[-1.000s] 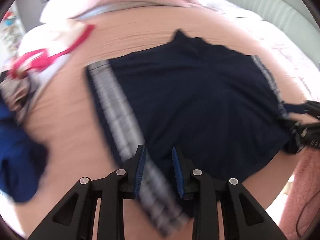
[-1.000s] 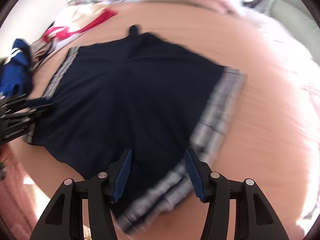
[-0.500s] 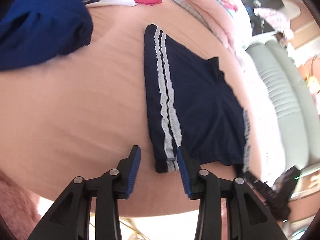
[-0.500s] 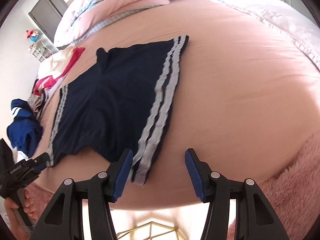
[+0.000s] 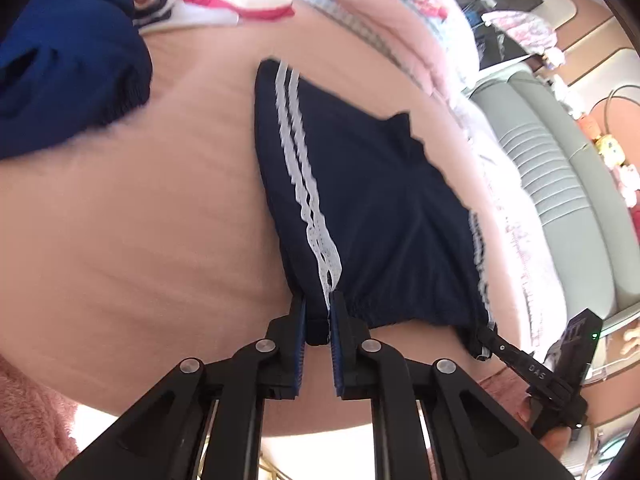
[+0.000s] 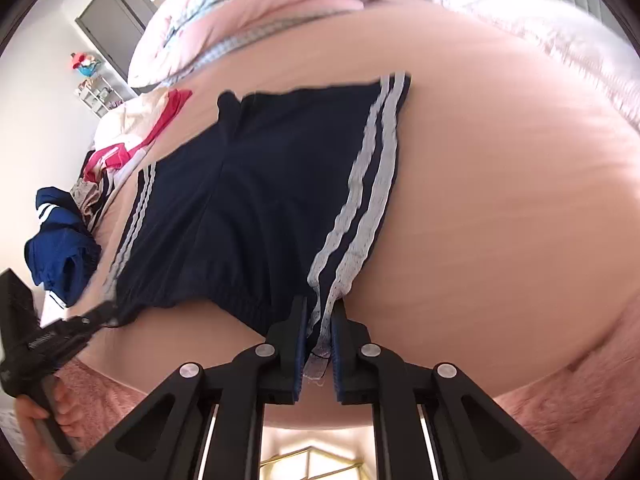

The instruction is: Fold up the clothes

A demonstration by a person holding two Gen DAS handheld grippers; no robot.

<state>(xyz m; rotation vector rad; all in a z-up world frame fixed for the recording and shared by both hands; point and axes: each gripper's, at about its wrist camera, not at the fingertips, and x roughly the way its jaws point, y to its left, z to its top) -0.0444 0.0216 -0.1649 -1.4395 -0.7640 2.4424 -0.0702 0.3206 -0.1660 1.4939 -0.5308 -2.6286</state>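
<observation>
Navy shorts (image 5: 376, 208) with white lace side stripes lie spread flat on a pink bed sheet (image 5: 160, 220), waistband toward me. My left gripper (image 5: 319, 312) is shut on the waistband corner at the left stripe. The right wrist view shows the same shorts (image 6: 248, 200), where my right gripper (image 6: 320, 320) is shut on the waistband corner at the right stripe. Each gripper also shows in the other's view: the right gripper (image 5: 486, 330) at the far corner, the left gripper (image 6: 108, 308) at the opposite corner, held by a hand (image 6: 60, 404).
A blue garment (image 5: 68, 60) lies bunched at the left of the bed. Red-and-white clothes (image 5: 208, 4) are piled behind it. Pink bedding (image 6: 248, 12) is heaped at the head end. A fluffy pink blanket (image 6: 568, 420) hangs along the near bed edge.
Both grippers came down to the waistband corners and shut on them; half a second ago they were open just short of the shorts.
</observation>
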